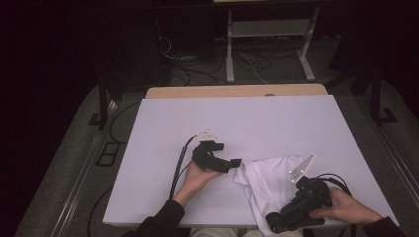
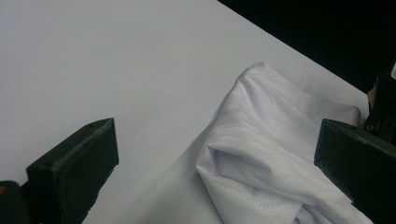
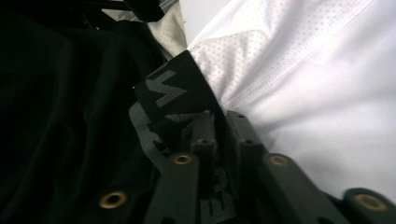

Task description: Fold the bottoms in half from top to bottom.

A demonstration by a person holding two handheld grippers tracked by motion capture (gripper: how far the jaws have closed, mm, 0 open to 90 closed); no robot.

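A crumpled white garment point(image 1: 269, 180) lies at the front right of the white table point(image 1: 237, 113) and hangs over its near edge. In the high view my left gripper point(image 1: 228, 154) stands open just left of the cloth, pointing right at it. In the left gripper view the garment's folded edge point(image 2: 271, 130) lies between and ahead of the wide-apart jaws of my left gripper point(image 2: 217, 140). At the front edge my right gripper point(image 1: 272, 222) is shut. In the right gripper view it point(image 3: 219, 116) pinches the garment's black waistband point(image 3: 173, 88) with grey lettering, next to the white mesh fabric point(image 3: 317, 93).
A wooden tabletop strip point(image 1: 237, 91) shows behind the white surface. Beyond it a grey metal stand point(image 1: 269, 44) and loose cables point(image 1: 197, 69) sit on the dark floor. The person's dark clothing point(image 3: 60, 116) lies close to the right gripper.
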